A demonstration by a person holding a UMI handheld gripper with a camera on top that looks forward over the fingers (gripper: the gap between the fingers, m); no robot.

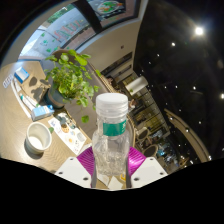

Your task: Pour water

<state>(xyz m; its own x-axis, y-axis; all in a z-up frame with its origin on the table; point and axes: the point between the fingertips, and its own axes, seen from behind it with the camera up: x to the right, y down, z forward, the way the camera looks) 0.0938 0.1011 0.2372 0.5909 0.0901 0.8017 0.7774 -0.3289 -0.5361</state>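
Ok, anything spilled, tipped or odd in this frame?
Nothing stands out. The claw is shut on a capped clear bottle, upright between its fingers. Beyond it, a potted plant and a white cup stand upright on the table; no spill visible.

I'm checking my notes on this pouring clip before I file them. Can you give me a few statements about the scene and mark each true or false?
1. The hand-held gripper is shut on a clear plastic bottle. True.
2. The bottle's white cap is off. False: the cap sits on the bottle's neck.
3. A leafy green plant stands beyond the bottle. True.
4. A white cup stands on the table beside the plant. True.
5. The bottle lies flat on the table. False: it is held between the fingers, cap end pointing away from the gripper.
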